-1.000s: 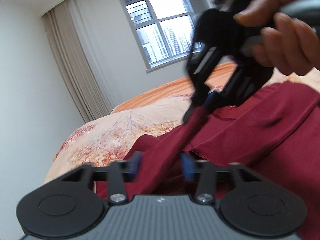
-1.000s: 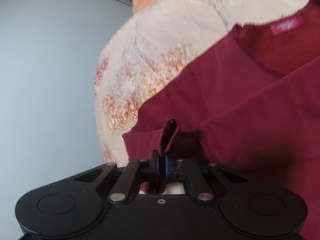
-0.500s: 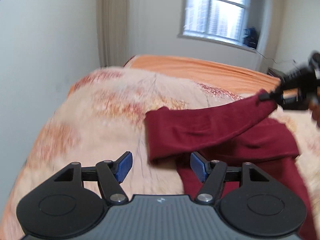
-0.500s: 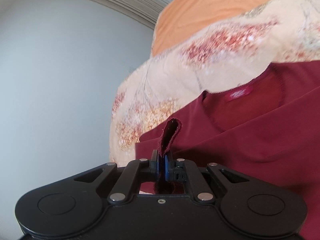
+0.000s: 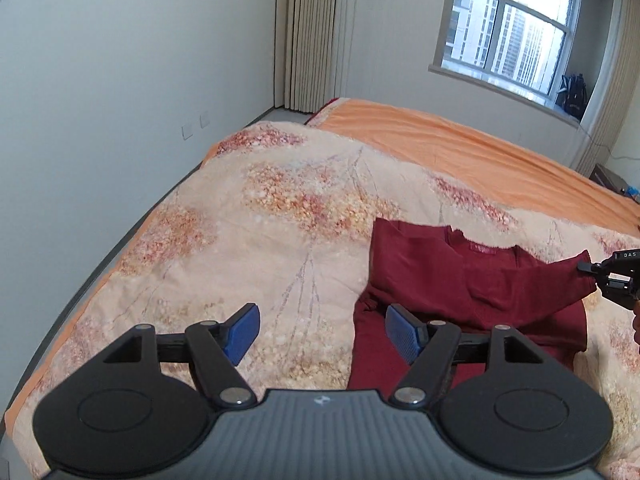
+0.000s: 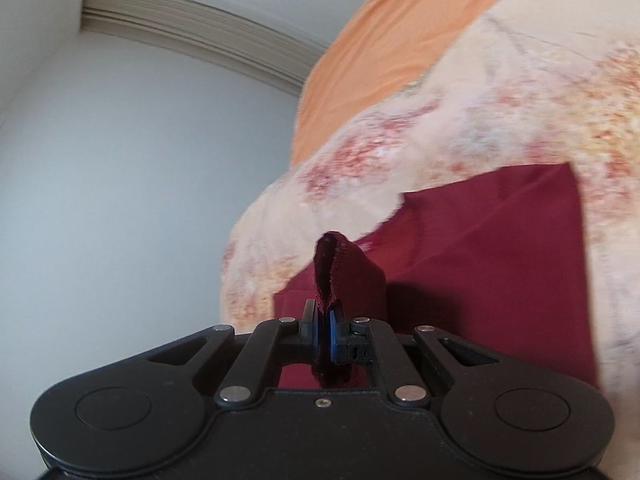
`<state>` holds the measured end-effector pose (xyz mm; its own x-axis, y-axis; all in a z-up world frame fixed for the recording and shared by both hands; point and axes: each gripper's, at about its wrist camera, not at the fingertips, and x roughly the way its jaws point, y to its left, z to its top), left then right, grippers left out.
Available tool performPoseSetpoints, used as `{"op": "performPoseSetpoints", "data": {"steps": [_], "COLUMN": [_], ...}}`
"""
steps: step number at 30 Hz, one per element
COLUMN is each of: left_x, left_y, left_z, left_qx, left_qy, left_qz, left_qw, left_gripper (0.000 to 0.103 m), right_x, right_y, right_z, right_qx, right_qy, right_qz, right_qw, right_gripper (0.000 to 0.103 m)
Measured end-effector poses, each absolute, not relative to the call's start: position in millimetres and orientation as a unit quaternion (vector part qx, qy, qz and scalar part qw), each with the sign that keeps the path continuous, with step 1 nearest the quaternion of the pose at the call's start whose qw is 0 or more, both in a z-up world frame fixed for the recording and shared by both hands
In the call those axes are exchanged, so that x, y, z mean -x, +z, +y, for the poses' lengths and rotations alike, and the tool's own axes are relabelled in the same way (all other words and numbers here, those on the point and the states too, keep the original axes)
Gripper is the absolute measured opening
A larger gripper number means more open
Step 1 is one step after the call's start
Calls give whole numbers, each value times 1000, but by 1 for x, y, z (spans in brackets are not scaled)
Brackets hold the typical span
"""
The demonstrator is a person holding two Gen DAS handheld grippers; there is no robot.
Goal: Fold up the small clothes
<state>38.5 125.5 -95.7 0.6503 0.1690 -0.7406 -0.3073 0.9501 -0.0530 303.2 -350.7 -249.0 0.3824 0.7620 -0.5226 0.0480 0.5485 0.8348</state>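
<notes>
Broadly, we look across a bed (image 5: 460,152) that fills most of the left wrist view, its far part covered by a plain orange sheet and its near part by a floral quilt (image 5: 260,240) in cream, pink and orange. A white wall runs down the left, pleated curtains (image 5: 308,32) hang at the far end, and a window (image 5: 508,28) sits far right with tall buildings behind the glass.

On the quilt, right of centre, lies our maroon shirt (image 5: 460,292), its neck opening and pink label toward the far side. One sleeve is drawn across the body toward the right, its cuff lifted off the quilt.

Our left gripper (image 5: 322,332) hangs above the near part of the bed with its blue pads well apart. The jaws have just been opening, and nothing is between them; the right pad shows in front of the shirt's left edge, the left pad over bare quilt.

Our right gripper (image 5: 584,267) shows at the right edge of that view, its tip at the sleeve's cuff. In its own view the right gripper (image 6: 324,332) has its jaws together, clamped on a fold of the maroon cloth (image 6: 332,276), which stands up above the pads.
</notes>
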Motion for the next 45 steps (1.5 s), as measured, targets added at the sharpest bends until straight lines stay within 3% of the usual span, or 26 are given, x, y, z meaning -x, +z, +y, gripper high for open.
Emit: {"op": "performPoseSetpoints", "data": {"steps": [9,11,18,20,22,28,33,36,38,42,45], "left_x": [-56,-63,-97,-112,-130,-195,-215,-216,-217,-212,-207], "left_y": [-121,-128,-152,-161,-171,-228,-278,-291,-296,-299,-302], "left_z": [92,89,84,85,91,125,144,154,159,160,157], "left_qx": [92,88,74,67,65,72,46,50,56,45,34], "left_qy": [124,118,90,78,66,38,-38,-79,-96,-133,-155], "left_qz": [434,444,465,464,457,449,461,458,457,453,455], "left_qw": [887,884,878,880,885,890,885,884,882,880,876], "left_gripper": [75,75,75,76,79,79,61,58,57,48,47], "right_x": [-297,-296,-285,-277,-267,-266,-301,-335,-359,-395,-410], "right_y": [-307,-313,-290,-272,-256,-231,-229,-231,-232,-239,-244], "right_z": [-399,-400,-406,-405,-400,-325,-230,-166,-122,-45,3], "right_qx": [-405,-391,-309,-291,-301,-279,-249,-241,-227,-199,-139], "right_qy": [178,164,140,137,153,239,316,355,380,408,432], "right_qz": [538,547,545,529,514,522,522,508,500,494,493], "right_qw": [717,722,767,785,788,770,752,747,745,742,742], "right_gripper": [5,12,20,38,49,62,62,59,53,51,51]}}
